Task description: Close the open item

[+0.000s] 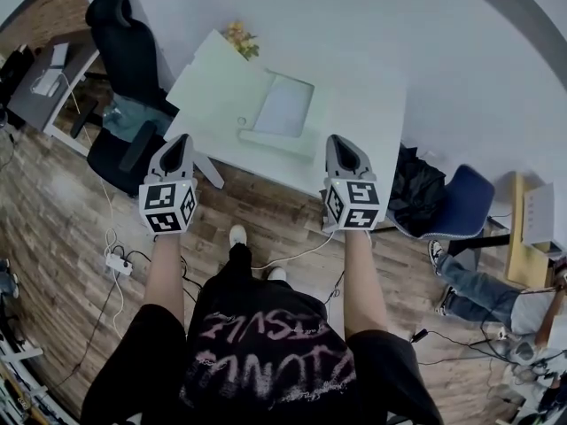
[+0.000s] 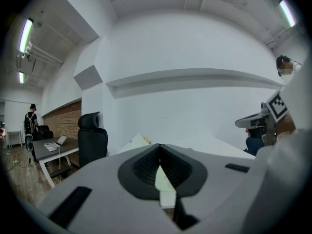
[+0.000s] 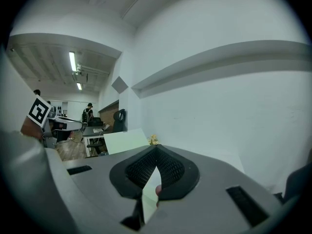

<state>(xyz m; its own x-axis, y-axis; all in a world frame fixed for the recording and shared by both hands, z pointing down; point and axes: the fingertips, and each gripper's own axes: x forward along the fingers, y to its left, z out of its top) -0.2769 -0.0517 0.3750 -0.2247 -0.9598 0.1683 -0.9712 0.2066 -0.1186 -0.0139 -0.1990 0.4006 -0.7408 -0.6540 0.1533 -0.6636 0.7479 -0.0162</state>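
On the white table lies a flat pale green case with its lid swung open to the left and a greyish inside showing. My left gripper hovers at the table's near left edge, shut and empty. My right gripper hovers at the near edge to the right of the case, shut and empty too. The left gripper points over the table, with the lid showing beyond it. Past the right gripper, the lid stands to the left.
Yellow flowers sit at the table's far corner. A black office chair stands left of the table. A black bag and a blue chair are on the right. A seated person's legs and a power strip are on the wooden floor.
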